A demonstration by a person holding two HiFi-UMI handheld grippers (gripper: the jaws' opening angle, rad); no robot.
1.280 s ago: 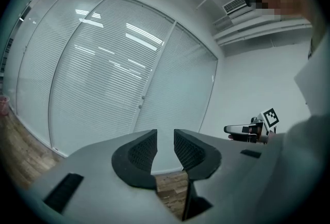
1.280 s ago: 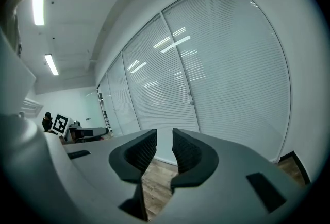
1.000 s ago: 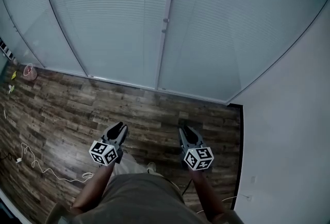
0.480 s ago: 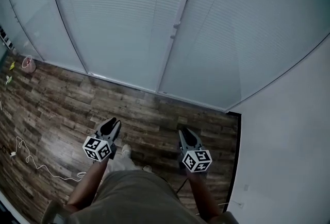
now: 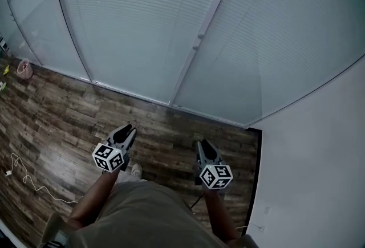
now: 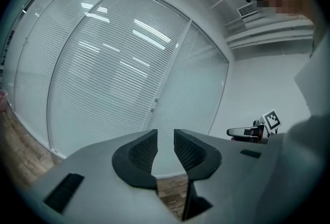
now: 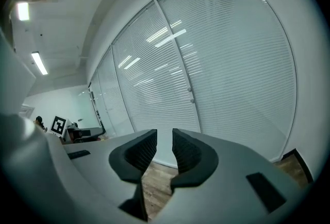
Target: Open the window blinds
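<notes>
- Window blinds (image 5: 142, 19), slats closed, over wood floor (image 5: 63, 110).
- Left gripper (image 6: 165, 139): jaws clenched, empty, clear of blinds.
- Right gripper (image 7: 164, 139): likewise clenched, empty.

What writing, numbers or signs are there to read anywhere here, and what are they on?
No readable words, numbers or brand names anywhere.
Left gripper: its cube bears black-and-white square patterns only, no letters.
Right gripper: its cube bears the same kind of patterns, no letters.
Window blinds: no label seen.
Small pink thing at the left edge: too small to tell any print.
</notes>
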